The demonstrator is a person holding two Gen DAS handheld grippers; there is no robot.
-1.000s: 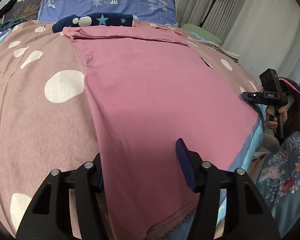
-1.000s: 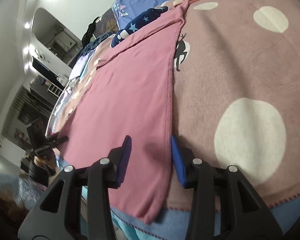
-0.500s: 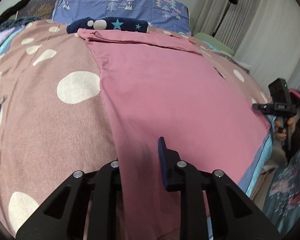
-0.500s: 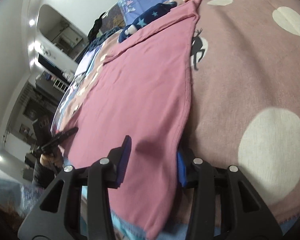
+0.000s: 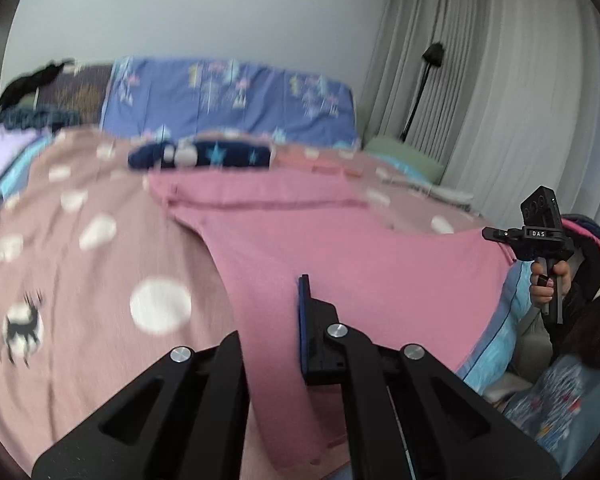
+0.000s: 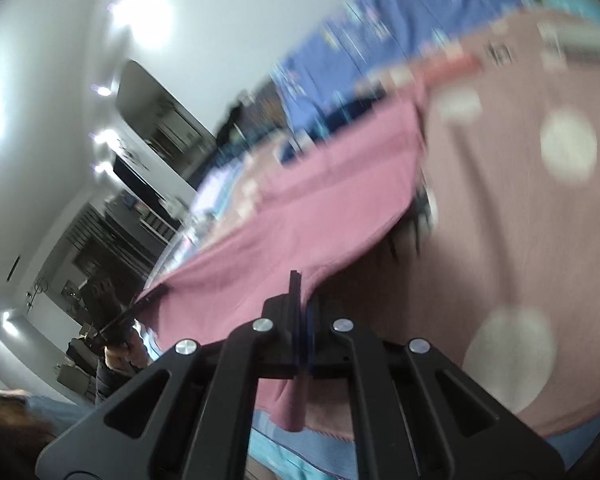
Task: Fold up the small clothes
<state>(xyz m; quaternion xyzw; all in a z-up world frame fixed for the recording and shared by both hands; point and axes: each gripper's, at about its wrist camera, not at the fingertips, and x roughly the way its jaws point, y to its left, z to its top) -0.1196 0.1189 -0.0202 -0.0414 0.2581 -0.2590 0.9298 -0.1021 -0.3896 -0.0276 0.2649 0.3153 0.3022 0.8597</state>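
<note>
A pink garment (image 5: 340,240) lies spread on the bed, its near hem lifted off the blanket. My left gripper (image 5: 270,320) is shut on the hem's left corner; the cloth hangs between its fingers. My right gripper (image 6: 302,312) is shut on the hem's right corner and holds the pink garment (image 6: 300,216) raised above the blanket. The right gripper also shows in the left wrist view (image 5: 496,234), at the cloth's far right corner. Both views are blurred.
The bed carries a dusty-pink blanket with white dots (image 5: 80,280). A blue patterned pillow (image 5: 228,100) and a navy star cloth (image 5: 200,156) lie at the head. Curtains and a floor lamp (image 5: 424,80) stand to the right. The bed's blue edge (image 5: 496,340) is near.
Both grippers have closed on the garment's near hem corners and lifted it off the blanket. Both cameras have tilted upward.
</note>
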